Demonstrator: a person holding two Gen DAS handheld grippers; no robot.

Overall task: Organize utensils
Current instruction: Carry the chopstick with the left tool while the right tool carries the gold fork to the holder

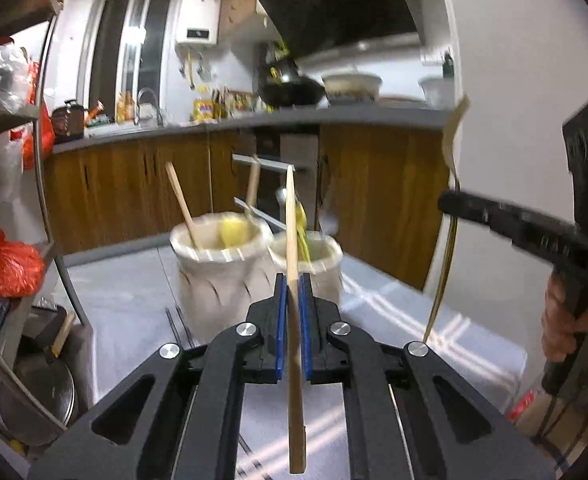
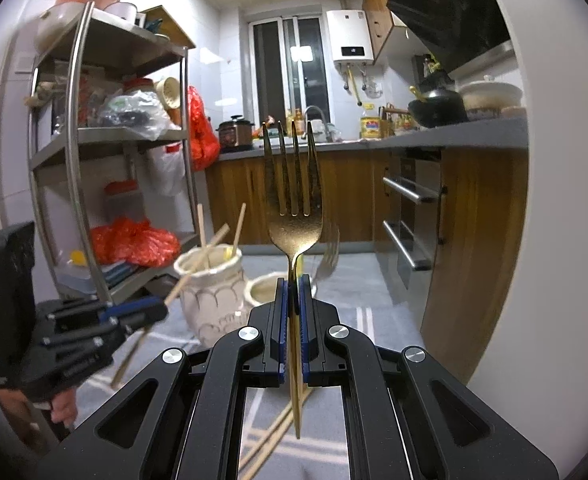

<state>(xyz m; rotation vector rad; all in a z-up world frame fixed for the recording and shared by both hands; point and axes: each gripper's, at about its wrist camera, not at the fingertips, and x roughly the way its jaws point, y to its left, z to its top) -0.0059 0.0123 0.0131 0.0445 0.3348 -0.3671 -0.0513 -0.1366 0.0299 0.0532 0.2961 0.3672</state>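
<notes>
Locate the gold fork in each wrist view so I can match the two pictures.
Left wrist view: the gold fork stands upright at the right edge, clamped in the right tool, tines up.
Right wrist view: the fork fills the centre, its handle gripped between the blue pads, tines toward the kitchen counter.
Shared landmark: the taller white ceramic jar holding wooden utensils, left of centre in both.

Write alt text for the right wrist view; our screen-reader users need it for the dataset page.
The right gripper clamps a gold fork upright, tines up, in a home kitchen. Beyond it on the grey cloth stand two cream ceramic jars, the taller one holding wooden utensils. At left, the left gripper holds a wooden chopstick.
</notes>
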